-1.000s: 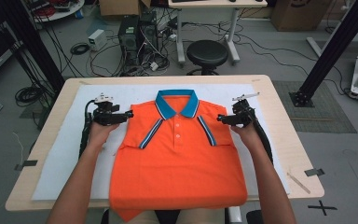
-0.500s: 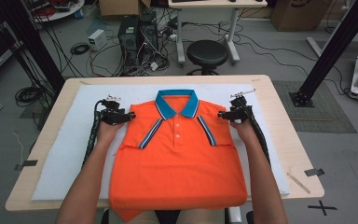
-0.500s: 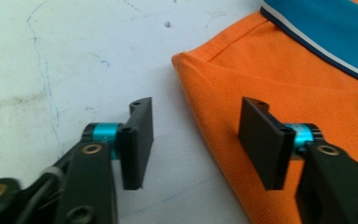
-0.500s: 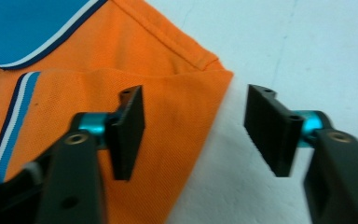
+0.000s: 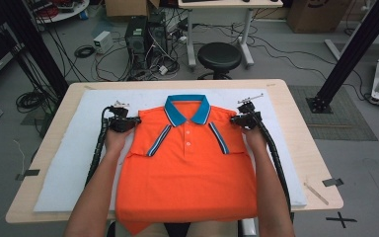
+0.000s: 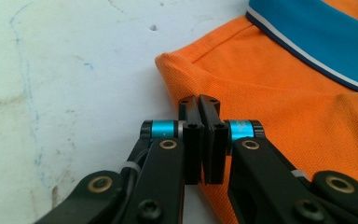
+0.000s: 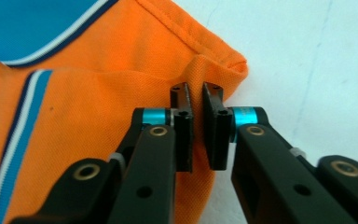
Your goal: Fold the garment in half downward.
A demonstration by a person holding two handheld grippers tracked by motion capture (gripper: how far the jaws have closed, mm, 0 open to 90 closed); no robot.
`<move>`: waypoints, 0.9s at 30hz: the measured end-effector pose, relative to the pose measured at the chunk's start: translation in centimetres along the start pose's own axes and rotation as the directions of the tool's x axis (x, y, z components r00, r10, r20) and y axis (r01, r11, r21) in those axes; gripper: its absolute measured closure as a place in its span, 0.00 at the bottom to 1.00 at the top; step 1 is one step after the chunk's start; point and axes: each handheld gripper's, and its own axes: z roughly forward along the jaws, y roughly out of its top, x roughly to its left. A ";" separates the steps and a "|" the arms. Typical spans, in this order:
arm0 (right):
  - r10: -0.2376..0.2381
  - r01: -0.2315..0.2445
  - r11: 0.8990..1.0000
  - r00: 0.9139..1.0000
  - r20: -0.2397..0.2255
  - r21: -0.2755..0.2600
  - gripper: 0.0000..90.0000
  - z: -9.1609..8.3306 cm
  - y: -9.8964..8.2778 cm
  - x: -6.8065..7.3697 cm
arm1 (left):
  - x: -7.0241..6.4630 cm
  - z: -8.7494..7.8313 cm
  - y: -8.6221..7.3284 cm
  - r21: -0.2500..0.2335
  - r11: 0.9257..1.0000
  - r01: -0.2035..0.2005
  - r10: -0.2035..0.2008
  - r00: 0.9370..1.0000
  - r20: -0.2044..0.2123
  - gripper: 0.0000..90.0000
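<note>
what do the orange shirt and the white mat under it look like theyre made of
Orange shirt: looks like knitted pique cotton or a blend, matte; a fine dotted weave shows close up. White mat: probably foam or felt board, matte, with scuffs, small dents and faint blue marks.

An orange polo shirt (image 5: pixel 187 173) lies flat, face up, in the frame's centre, its blue collar (image 5: pixel 187 109) toward the top, sleeves seemingly folded under, and its hem overhanging the near edge.
</note>
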 end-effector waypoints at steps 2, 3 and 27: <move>-0.018 0.018 1.000 1.000 0.020 -0.003 0.94 -0.3 0.0 0.1 | 0.2 -0.5 0.0 -0.034 0.999 0.026 -0.026 1.000 0.007 0.98; -0.016 0.016 1.000 1.000 0.017 -0.014 0.94 -0.6 0.0 0.1 | 0.3 -0.7 -0.1 -0.043 0.998 0.035 -0.034 0.999 0.010 0.98; -0.103 0.090 0.974 0.993 -0.052 -0.209 0.94 -10.0 -4.2 2.1 | -3.1 -9.6 -2.9 -0.221 0.975 0.009 0.035 0.980 0.195 0.98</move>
